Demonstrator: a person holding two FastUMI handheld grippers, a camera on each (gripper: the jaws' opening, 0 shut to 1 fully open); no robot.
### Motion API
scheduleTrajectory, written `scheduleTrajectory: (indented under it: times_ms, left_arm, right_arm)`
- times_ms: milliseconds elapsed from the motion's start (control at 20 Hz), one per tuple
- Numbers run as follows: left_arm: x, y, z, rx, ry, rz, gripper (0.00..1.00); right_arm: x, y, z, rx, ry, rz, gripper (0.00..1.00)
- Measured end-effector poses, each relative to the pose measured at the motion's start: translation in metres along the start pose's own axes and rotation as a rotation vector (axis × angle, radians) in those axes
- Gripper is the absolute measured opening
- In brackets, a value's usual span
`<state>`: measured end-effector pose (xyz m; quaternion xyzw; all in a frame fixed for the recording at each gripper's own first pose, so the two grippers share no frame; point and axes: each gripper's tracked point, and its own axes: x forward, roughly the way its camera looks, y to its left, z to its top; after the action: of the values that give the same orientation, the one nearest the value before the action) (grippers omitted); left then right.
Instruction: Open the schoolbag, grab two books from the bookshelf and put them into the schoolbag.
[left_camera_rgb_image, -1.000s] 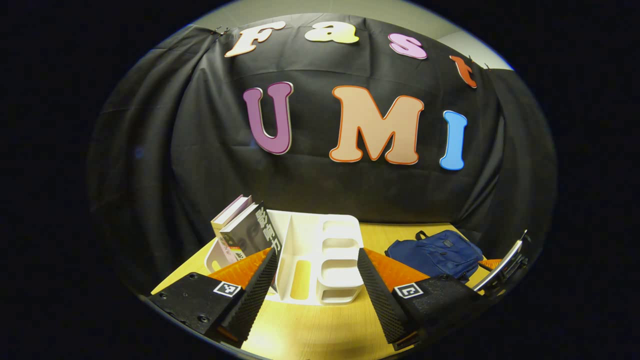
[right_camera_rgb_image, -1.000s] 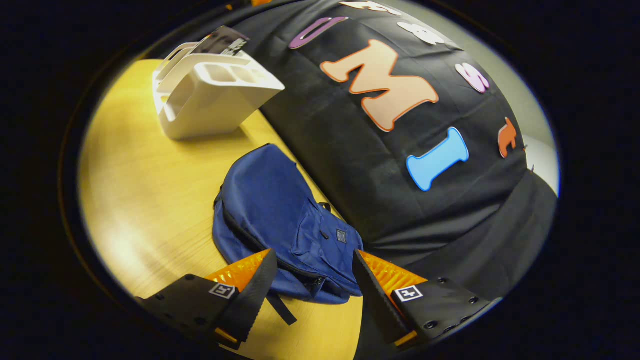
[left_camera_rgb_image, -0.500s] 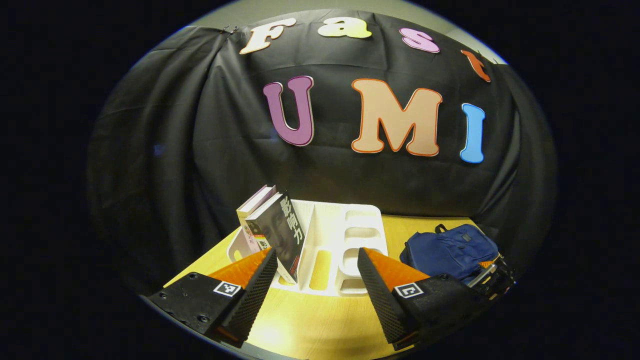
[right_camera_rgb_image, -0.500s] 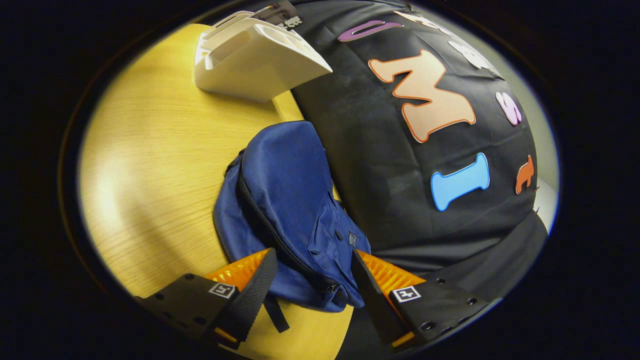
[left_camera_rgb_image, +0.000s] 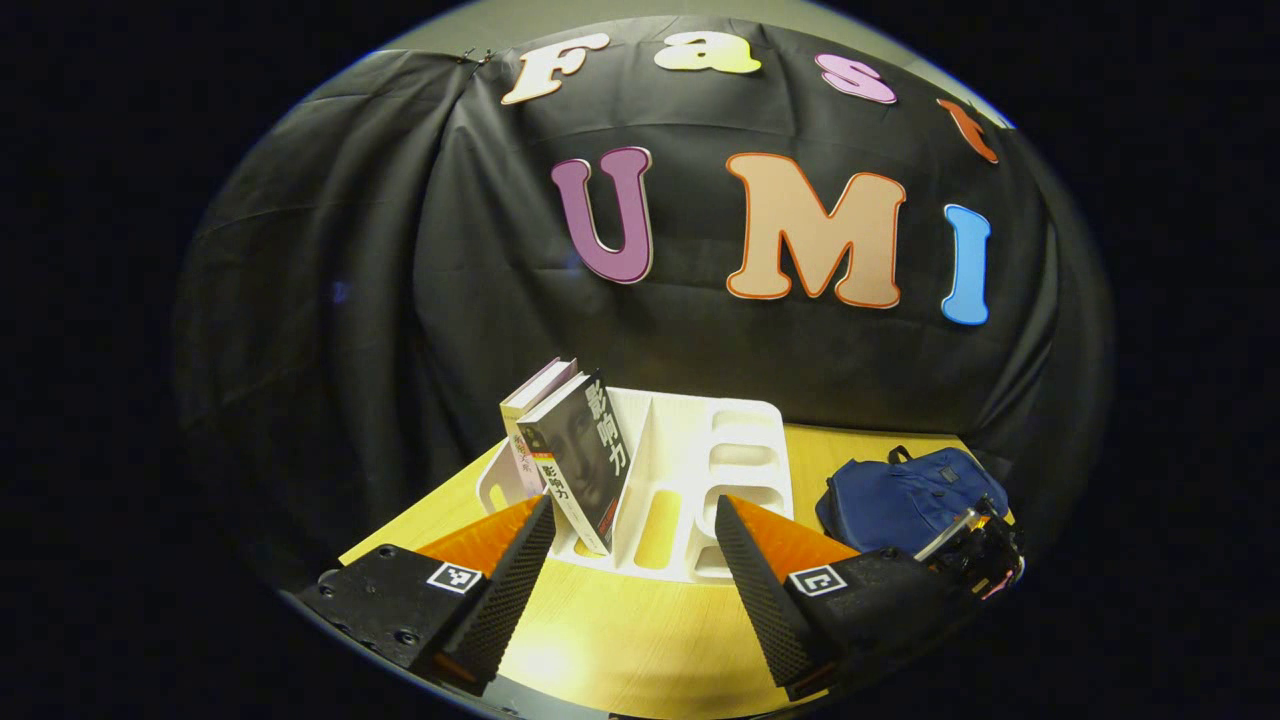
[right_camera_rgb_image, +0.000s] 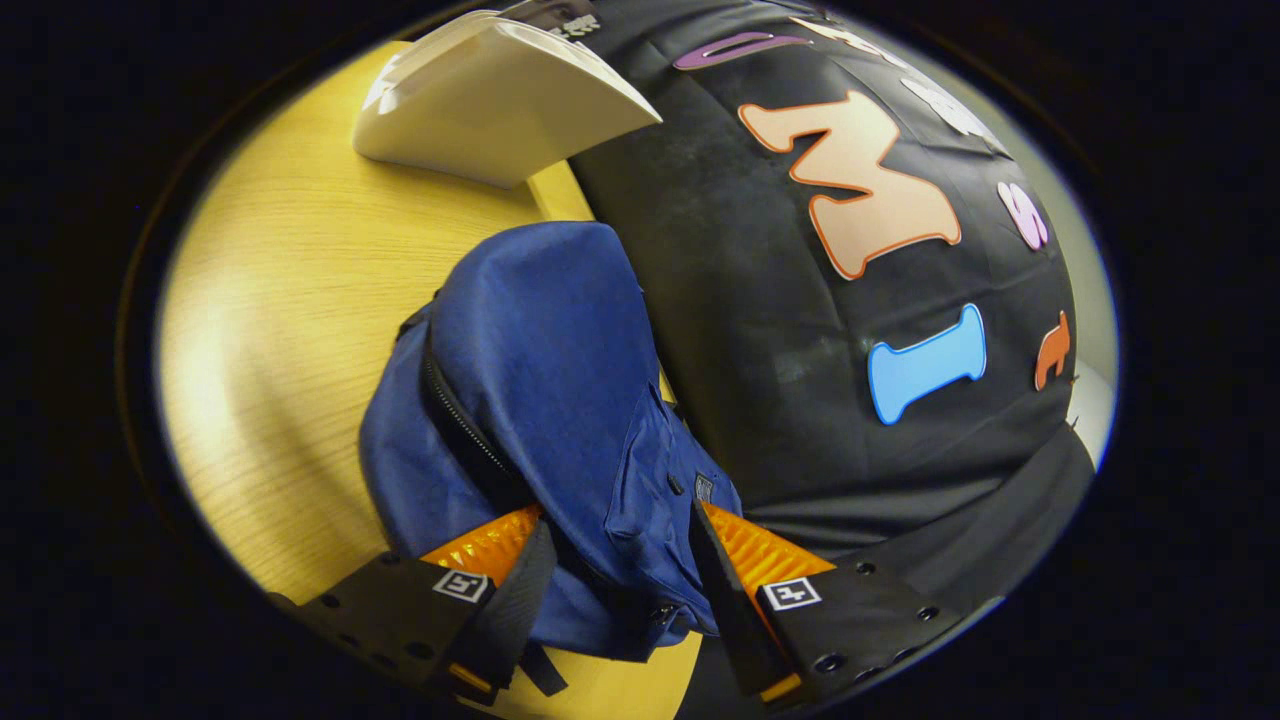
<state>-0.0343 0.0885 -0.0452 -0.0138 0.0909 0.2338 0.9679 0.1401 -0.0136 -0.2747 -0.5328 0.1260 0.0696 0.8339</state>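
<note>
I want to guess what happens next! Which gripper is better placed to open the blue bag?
Probably the right gripper: its open fingers already straddle the end of the blue fabric schoolbag, near the zipper. The left gripper faces the white plastic bookshelf instead.

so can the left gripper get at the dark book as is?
Probably yes. The left gripper is open and aimed at the shelf; the dark book leans in front of its left finger, with bare table between.

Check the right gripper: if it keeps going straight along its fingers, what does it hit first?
The blue schoolbag. The right gripper is open, with the bag's lower end by the zipper already between its fingers, so contact looks immediate, though the exact gap is unclear. Beyond the bag sits the white bookshelf.
</note>
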Motion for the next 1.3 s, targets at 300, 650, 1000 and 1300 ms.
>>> scheduleTrajectory:
  times_ms: [300,650,1000,1300]
  left_arm:
    - [0.002,0.015,-0.005,-0.019,0.031,0.052,0.95]
    - [0.004,0.024,-0.007,-0.010,0.046,0.096,0.95]
    - [0.017,0.027,-0.008,-0.006,0.061,0.106,0.95]
    - [0.039,0.041,-0.012,-0.006,0.096,0.108,0.95]
  right_arm:
    - [-0.001,-0.001,0.013,0.045,-0.032,-0.043,0.66]
    - [0.019,-0.020,0.030,0.119,-0.077,-0.070,0.49]
    - [0.037,-0.009,0.030,0.083,-0.058,-0.063,0.15]
    - [0.035,-0.041,0.036,0.190,-0.046,-0.085,0.09]
